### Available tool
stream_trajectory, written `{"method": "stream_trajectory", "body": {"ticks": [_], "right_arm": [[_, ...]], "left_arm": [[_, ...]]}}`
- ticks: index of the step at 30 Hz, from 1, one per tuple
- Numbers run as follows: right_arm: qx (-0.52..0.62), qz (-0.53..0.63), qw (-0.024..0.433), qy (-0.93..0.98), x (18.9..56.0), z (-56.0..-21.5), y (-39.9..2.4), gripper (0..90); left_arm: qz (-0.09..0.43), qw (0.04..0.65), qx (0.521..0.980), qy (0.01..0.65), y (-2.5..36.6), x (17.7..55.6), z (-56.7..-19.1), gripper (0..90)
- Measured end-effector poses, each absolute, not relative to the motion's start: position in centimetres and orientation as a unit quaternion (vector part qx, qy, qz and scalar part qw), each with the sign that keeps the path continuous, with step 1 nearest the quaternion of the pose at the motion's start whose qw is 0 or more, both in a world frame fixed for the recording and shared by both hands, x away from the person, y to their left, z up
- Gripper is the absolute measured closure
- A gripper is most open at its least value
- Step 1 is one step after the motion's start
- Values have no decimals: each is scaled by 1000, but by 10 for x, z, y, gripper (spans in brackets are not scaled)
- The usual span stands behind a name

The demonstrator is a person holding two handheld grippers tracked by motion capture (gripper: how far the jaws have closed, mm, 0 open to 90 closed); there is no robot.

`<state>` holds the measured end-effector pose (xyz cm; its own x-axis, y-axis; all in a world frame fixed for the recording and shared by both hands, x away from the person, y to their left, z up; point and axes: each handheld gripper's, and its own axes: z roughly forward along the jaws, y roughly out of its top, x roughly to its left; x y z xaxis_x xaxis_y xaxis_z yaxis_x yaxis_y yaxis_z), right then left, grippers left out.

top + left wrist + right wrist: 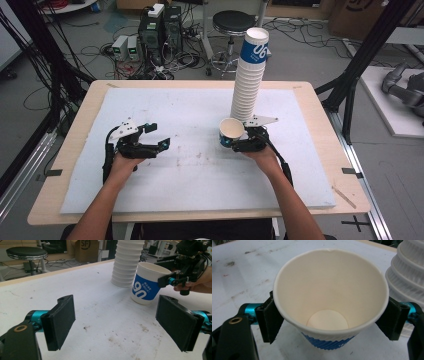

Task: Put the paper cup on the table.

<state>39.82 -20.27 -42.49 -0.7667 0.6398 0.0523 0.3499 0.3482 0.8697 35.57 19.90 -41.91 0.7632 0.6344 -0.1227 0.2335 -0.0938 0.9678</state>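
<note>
White foam sheet [190, 180] covers most of the wooden table [67, 165]; it's scuffed, w/ brownish stains near the middle. Person's forearms come in from the near edge, one gripper per hand.

Left gripper [157, 135] sits over the sheet's left half, jaws wide apart, nothing btwn them. In the left gripper view [117, 322] both black pads frame bare stained sheet.

Right gripper [231, 136] is right of centre, level w/ the left one & well apart from it. Its jaws flank a paper cup [231, 129], one pad each side just under the rim. In the right gripper view [331, 320] the pads sit tight beside the cup [329, 285], whose rim looks round, not squashed; can't tell if they press on it or just stand alongside. Cup is upright, mouth up, empty, white inside, blue band w/ white print outside. In the left gripper view the cup [146, 285] has its base on the sheet.

Just behind the cup, nearly touching, stands a tall stack of cups [250, 75], mouth-down, ribbed white walls, top one showing the blue band [126, 262] [407, 272].

Beyond the table: a black round stool [232, 22], PC towers [160, 30] & tangled cables on the floor.
</note>
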Motion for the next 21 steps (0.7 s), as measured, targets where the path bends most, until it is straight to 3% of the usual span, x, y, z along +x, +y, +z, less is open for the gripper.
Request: {"method": "stream_trajectory", "body": {"ticks": [8, 21], "right_arm": [[310, 465, 141, 817, 394, -430, -211, 186], [320, 481, 161, 800, 361, -408, -267, 187]], "left_arm": [[166, 603, 720, 302, 199, 355, -419, 160], [162, 612, 711, 306, 200, 357, -420, 160]]}}
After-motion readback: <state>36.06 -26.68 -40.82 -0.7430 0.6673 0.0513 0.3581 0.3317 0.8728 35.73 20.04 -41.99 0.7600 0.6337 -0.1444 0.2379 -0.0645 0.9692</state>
